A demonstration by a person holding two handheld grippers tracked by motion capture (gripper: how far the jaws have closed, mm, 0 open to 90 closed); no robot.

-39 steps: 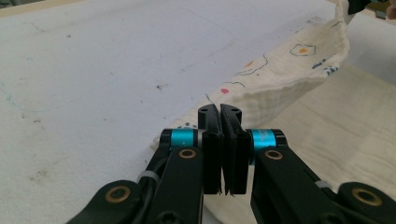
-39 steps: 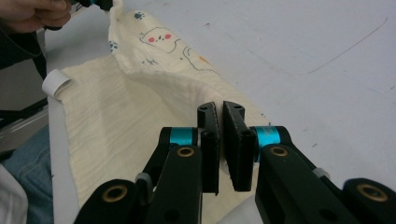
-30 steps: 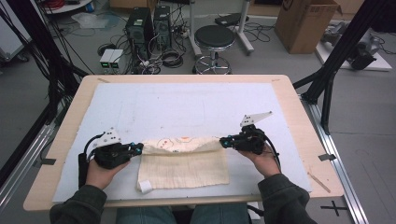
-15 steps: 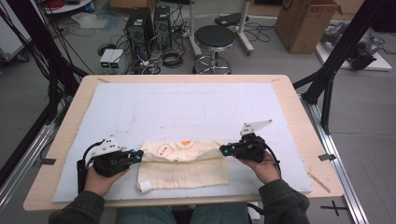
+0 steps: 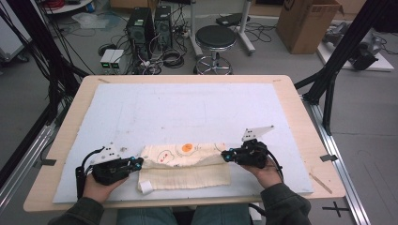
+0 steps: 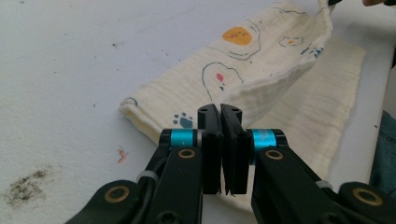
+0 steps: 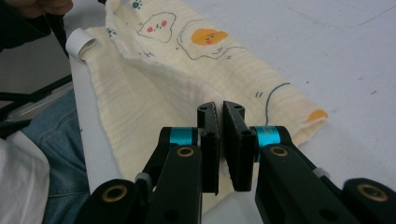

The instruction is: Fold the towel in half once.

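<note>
While both grippers are pinched tight on the cream printed cloth (image 5: 185,164), this looks like the middle of a fold: the left gripper (image 5: 137,162) has the cloth's left end of the top layer and the right gripper (image 5: 224,155) has the right end, each clamped down to basically nothing with just fabric between the jaws. You can see it up close in the left gripper view, where the left one (image 6: 220,114) bites a raised edge of the muslin, and same deal in the right gripper view for the right one (image 7: 220,112). The cloth sits near the front edge of the white mat (image 5: 197,108) on the wooden table (image 5: 300,108), roughly centred between the two hands, with the printed layer (fried egg, little faces) lifted over a plain layer that lies flat closer to the person. A small white tag (image 5: 145,186) pokes out at the near-left corner. My guess is the next move is carrying that held edge toward the near side and laying it down evenly, so both hands need to travel together and keep the edge taut, otherwise it'll land skewed or bunch up. Only then let go.
</note>
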